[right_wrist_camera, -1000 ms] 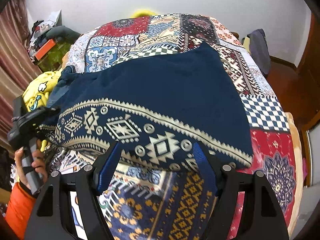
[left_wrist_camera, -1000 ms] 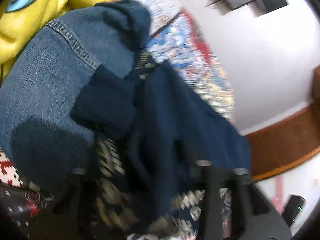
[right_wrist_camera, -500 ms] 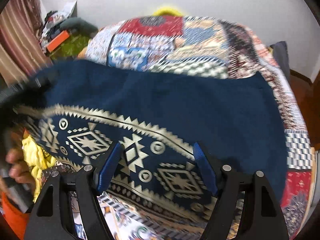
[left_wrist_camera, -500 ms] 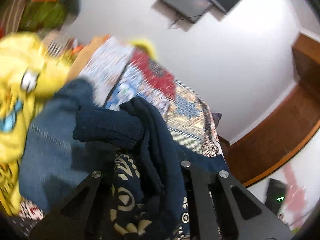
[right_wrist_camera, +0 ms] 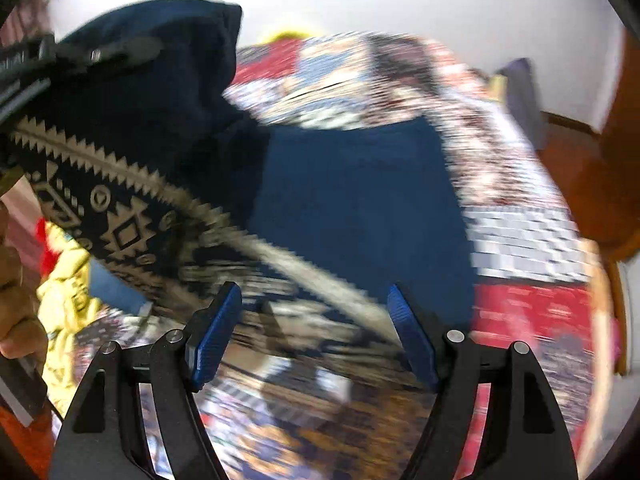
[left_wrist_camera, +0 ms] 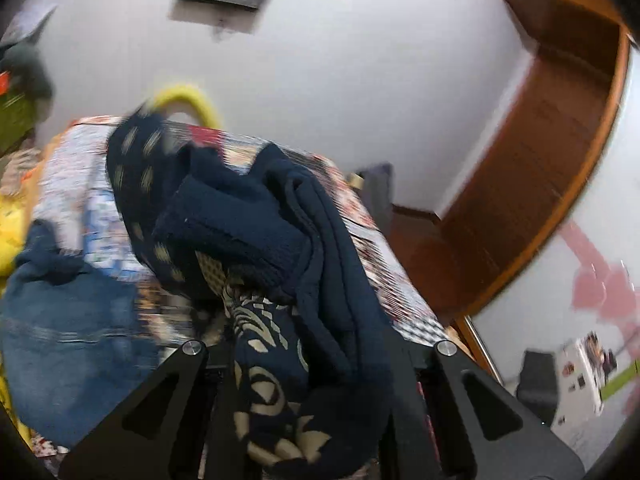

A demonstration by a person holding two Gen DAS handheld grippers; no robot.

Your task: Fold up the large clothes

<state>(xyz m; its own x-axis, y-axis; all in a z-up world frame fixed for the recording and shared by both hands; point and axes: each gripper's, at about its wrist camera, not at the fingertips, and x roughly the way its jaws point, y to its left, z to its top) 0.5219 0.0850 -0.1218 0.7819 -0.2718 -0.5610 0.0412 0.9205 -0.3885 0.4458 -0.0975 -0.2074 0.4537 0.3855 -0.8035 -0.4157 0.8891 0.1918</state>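
One patchwork-patterned quilt [right_wrist_camera: 520, 232] covers the bed. On it lies one navy knitted sweater with a cream geometric band [right_wrist_camera: 352, 208], its left side lifted off the quilt. One blue denim garment [left_wrist_camera: 68, 340] lies beside it. The left gripper [left_wrist_camera: 304, 368] pinches bunched sweater fabric; the right gripper [right_wrist_camera: 314, 320] hangs spread wide above the sweater's band.

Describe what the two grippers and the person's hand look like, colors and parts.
The left gripper is all black, angular, with triangular cutouts and silver screws. The right gripper has the same black frame but ribbed blue pads. A bare hand shows above an orange sleeve.
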